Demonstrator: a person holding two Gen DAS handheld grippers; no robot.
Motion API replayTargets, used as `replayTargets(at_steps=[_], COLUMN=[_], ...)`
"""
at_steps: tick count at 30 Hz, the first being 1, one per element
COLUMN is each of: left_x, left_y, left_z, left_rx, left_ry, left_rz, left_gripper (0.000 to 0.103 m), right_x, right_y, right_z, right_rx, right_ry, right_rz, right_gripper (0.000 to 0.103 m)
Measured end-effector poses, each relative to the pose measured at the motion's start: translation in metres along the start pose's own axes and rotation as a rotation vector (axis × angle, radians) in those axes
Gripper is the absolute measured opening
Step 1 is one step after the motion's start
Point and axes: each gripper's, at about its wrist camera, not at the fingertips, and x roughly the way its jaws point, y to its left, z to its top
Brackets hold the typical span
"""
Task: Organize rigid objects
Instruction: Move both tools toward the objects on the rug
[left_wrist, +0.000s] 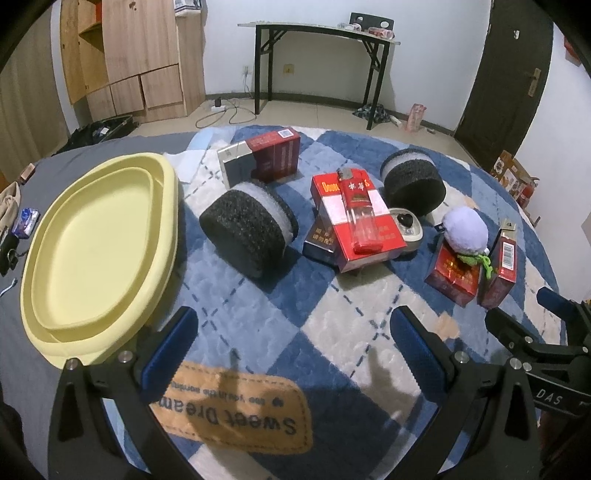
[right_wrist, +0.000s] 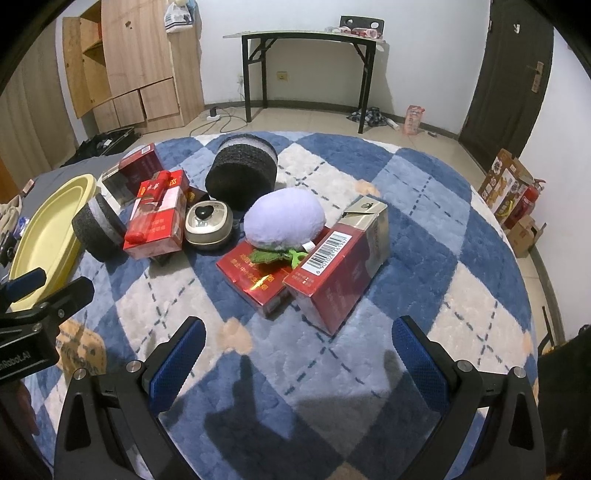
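Note:
Several red boxes lie on a blue and white checked blanket (left_wrist: 258, 317). One red box (left_wrist: 354, 225) carries a red lighter (left_wrist: 356, 210); another red box (right_wrist: 340, 266) with a barcode leans by a purple plush (right_wrist: 284, 218). Two black foam cylinders (left_wrist: 247, 236) (left_wrist: 413, 182) and a small beige case (right_wrist: 208, 225) sit among them. A yellow oval tray (left_wrist: 96, 251) rests at the left. My left gripper (left_wrist: 295, 354) hovers open over bare blanket. My right gripper (right_wrist: 299, 358) is open too, just short of the barcode box.
A dark red box (left_wrist: 277, 155) and a silver box (left_wrist: 236, 162) stand at the back. Beyond the bed are a wooden cabinet (left_wrist: 125, 59), a black desk (left_wrist: 317, 44) and a dark door (left_wrist: 506, 77). Small items (left_wrist: 26, 221) lie left of the tray.

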Motion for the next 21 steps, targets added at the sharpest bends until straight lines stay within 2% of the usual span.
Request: replayTargets(at_steps=[11, 21], left_x=[-0.002, -0.002], left_y=[0.001, 0.021], left_z=[-0.001, 0.006], left_rx=[-0.009, -0.078], left_ry=[0.004, 0.039], left_rz=[-0.011, -0.039], left_gripper=[0.103, 0.103], right_x=[0.000, -0.005], right_y=[0.000, -0.021], right_z=[-0.001, -0.001], right_rx=[0.013, 0.109], right_ry=[0.020, 0.032], right_rz=[-0.001, 0.031], right_gripper=[0.103, 0.103])
